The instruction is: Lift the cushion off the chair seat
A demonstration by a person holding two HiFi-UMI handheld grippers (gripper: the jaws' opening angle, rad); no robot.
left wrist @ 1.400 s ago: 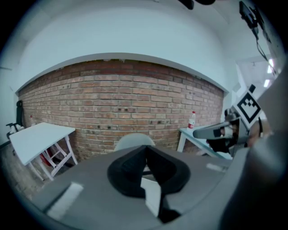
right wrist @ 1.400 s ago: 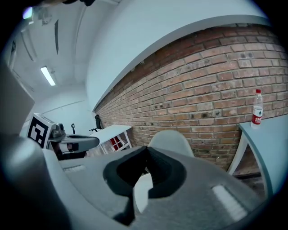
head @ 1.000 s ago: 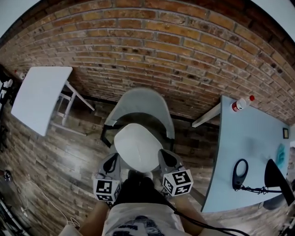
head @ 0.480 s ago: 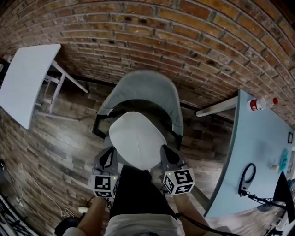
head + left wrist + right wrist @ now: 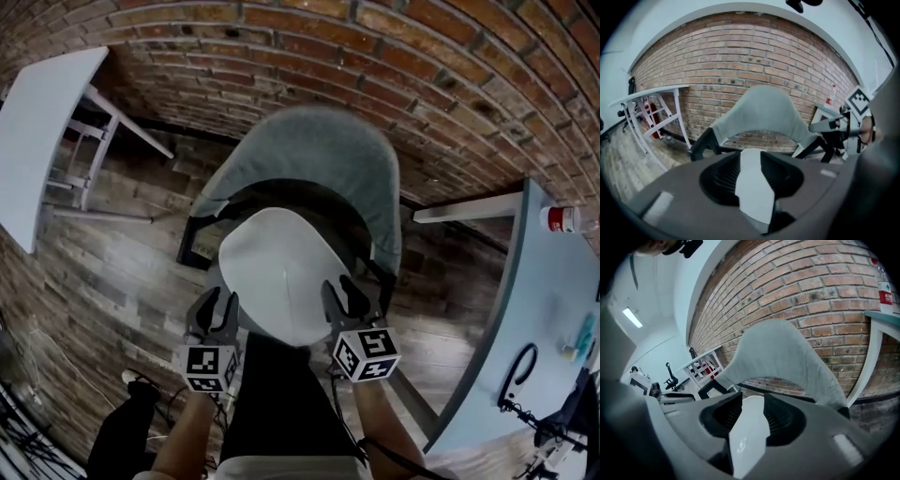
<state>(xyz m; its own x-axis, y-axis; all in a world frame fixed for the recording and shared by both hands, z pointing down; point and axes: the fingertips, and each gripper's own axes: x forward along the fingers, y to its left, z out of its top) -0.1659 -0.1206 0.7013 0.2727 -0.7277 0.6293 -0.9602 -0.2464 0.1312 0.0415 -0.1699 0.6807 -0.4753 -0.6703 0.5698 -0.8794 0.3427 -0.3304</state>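
Observation:
A white oval cushion (image 5: pixel 277 272) lies over the seat of a chair with a grey curved backrest (image 5: pixel 319 159) in the head view. My left gripper (image 5: pixel 217 305) is at its near left edge and my right gripper (image 5: pixel 342 292) at its near right edge. In the left gripper view a strip of cushion (image 5: pixel 752 187) fills the gap between the dark ribbed pads. The right gripper view shows the same, with cushion (image 5: pixel 747 432) touching both pads. Both pairs of jaws are opening with the cushion still between them. The seat under the cushion is hidden.
A white table (image 5: pixel 42 112) stands at the left on the wooden floor. A pale blue table (image 5: pixel 553 309) at the right carries a bottle (image 5: pixel 567 218) and a black cable loop (image 5: pixel 520 366). A brick wall runs behind the chair.
Both grippers and the cushion have come down toward the chair seat. The chair looms larger in the head view, and the gripper fingers look slightly wider apart.

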